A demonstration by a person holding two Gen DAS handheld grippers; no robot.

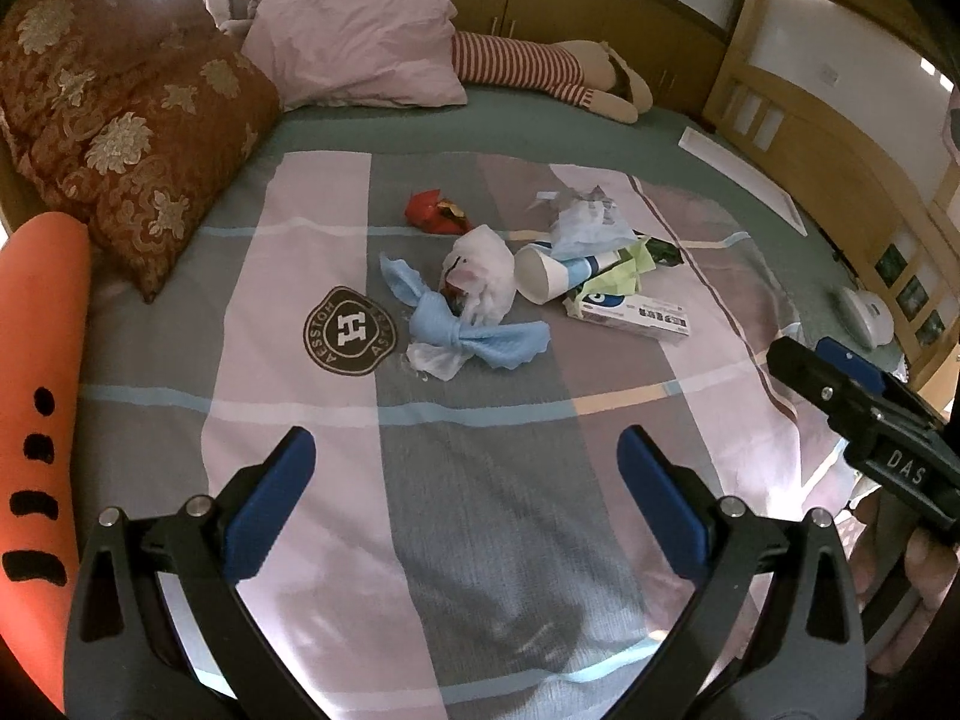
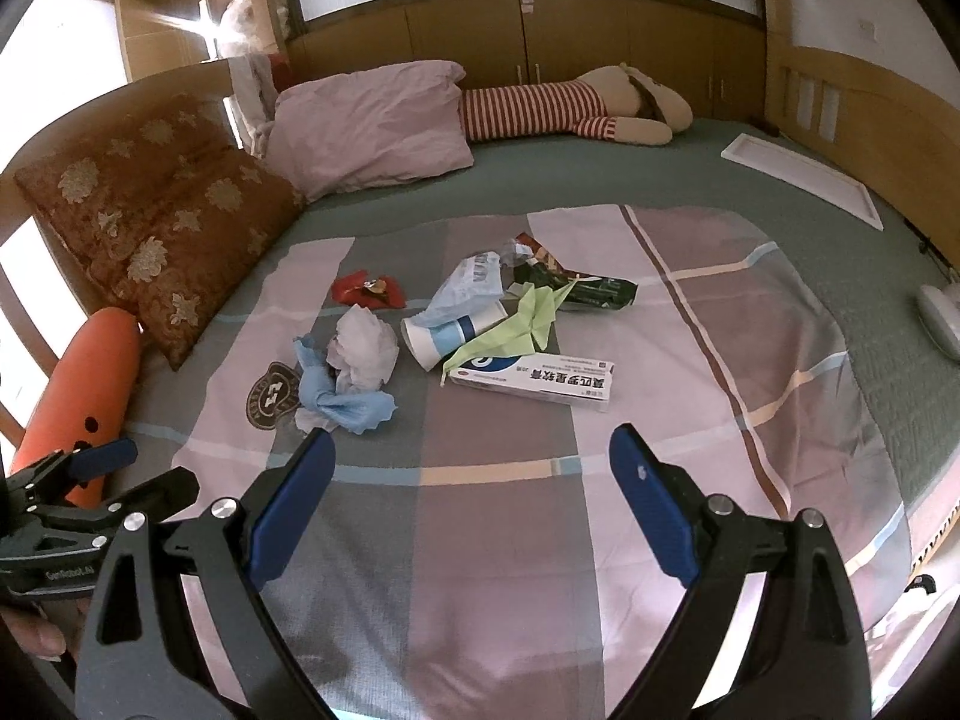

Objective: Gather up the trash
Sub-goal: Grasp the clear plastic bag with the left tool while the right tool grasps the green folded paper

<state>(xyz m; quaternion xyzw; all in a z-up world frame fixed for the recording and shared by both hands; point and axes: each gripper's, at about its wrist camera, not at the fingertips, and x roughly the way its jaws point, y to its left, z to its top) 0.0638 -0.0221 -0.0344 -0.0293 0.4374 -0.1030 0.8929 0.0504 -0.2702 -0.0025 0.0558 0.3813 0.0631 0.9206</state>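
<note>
A pile of trash lies mid-bed on the checked sheet (image 1: 480, 480): a red wrapper (image 1: 433, 213) (image 2: 367, 290), crumpled white tissue (image 1: 483, 273) (image 2: 366, 348), a blue cloth (image 1: 474, 330) (image 2: 345, 399), a paper cup (image 1: 555, 273) (image 2: 447, 333), a white plastic bag (image 1: 585, 222) (image 2: 471, 288), green folded paper (image 1: 618, 273) (image 2: 519, 324), a dark green wrapper (image 2: 591, 291) and a white medicine box (image 1: 636, 315) (image 2: 534, 381). My left gripper (image 1: 465, 492) is open and empty, short of the pile. My right gripper (image 2: 471, 492) is open and empty, also short of it.
Brown floral cushions (image 1: 132, 138), a pink pillow (image 1: 354, 54) and a striped plush doll (image 1: 540, 69) lie at the bed's far side. An orange bolster (image 1: 42, 360) lies left. A white flat board (image 2: 804, 177) and a white device (image 2: 939, 315) lie right. Wooden cabinets (image 2: 540, 42) stand behind.
</note>
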